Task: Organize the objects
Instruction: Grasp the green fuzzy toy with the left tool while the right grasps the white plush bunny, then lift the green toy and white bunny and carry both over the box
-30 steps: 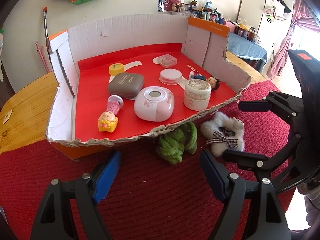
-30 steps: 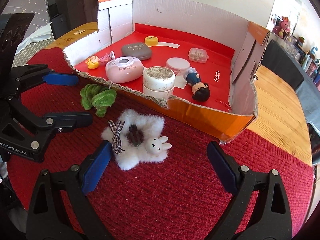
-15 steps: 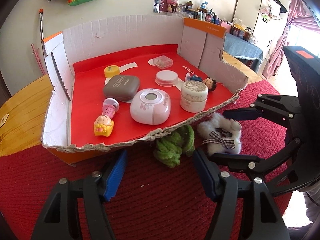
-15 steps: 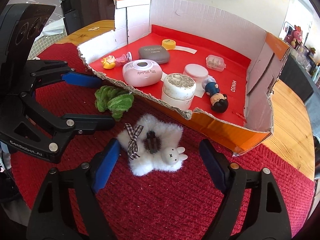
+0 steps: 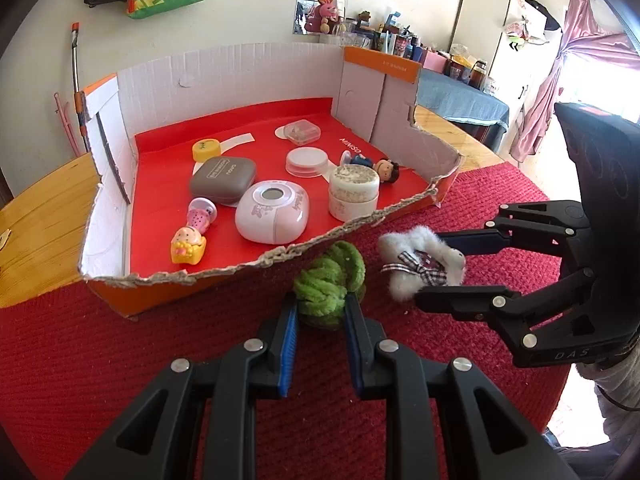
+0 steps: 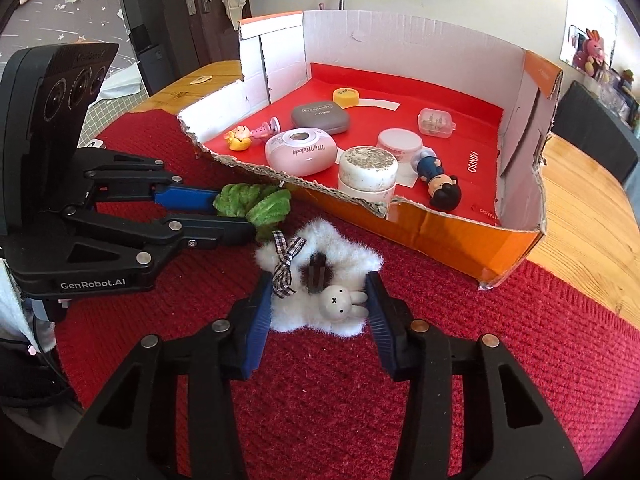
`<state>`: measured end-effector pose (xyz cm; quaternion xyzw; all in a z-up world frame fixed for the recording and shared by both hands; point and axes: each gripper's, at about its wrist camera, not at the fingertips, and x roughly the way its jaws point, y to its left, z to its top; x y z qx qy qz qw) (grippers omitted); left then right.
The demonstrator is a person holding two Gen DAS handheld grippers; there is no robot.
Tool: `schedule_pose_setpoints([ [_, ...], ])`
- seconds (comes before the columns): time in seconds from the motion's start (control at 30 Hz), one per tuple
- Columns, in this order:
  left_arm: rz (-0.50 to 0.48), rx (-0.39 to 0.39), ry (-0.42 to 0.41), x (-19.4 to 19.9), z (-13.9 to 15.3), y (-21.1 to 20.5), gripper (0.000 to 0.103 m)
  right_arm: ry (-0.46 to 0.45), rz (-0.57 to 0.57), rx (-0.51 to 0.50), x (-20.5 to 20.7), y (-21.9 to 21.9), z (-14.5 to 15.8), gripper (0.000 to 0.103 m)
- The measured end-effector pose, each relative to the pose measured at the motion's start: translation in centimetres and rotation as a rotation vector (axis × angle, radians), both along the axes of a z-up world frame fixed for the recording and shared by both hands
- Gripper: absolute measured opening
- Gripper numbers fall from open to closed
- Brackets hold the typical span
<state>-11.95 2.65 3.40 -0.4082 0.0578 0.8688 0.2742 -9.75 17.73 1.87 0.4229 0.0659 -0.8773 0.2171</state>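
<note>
The left gripper (image 5: 320, 312) is closing on the green yarn ball (image 5: 330, 280), its blue pads (image 5: 289, 340) pressed against both sides. The ball sits on the red mat (image 5: 140, 360), just outside the torn front edge of the cardboard box (image 5: 248, 76). Beside it, the right gripper (image 6: 318, 300) is closing narrow around the white fluffy bunny toy (image 6: 316, 284); its pads seem to touch the fur, though I can't be sure they squeeze it. Inside the box, on the red floor, lie a pink case (image 5: 274, 216), a grey case (image 5: 222, 180), a cream jar (image 5: 354, 194) and a small doll (image 5: 384, 168).
</note>
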Motion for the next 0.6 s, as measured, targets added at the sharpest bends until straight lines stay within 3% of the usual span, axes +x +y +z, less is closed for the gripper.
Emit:
schedule_pose_setpoints([
  [0.4, 0.036, 0.064, 0.088, 4.1, 3.9, -3.0, 0.022, 0.058, -0.021, -0.049, 2.9, 0.4, 2.9, 0.043],
  [0.6, 0.057, 0.081, 0.083, 4.3, 4.2, -4.1, 0.022, 0.056, -0.028, -0.056, 3.4, 0.3, 3.1, 0.043],
])
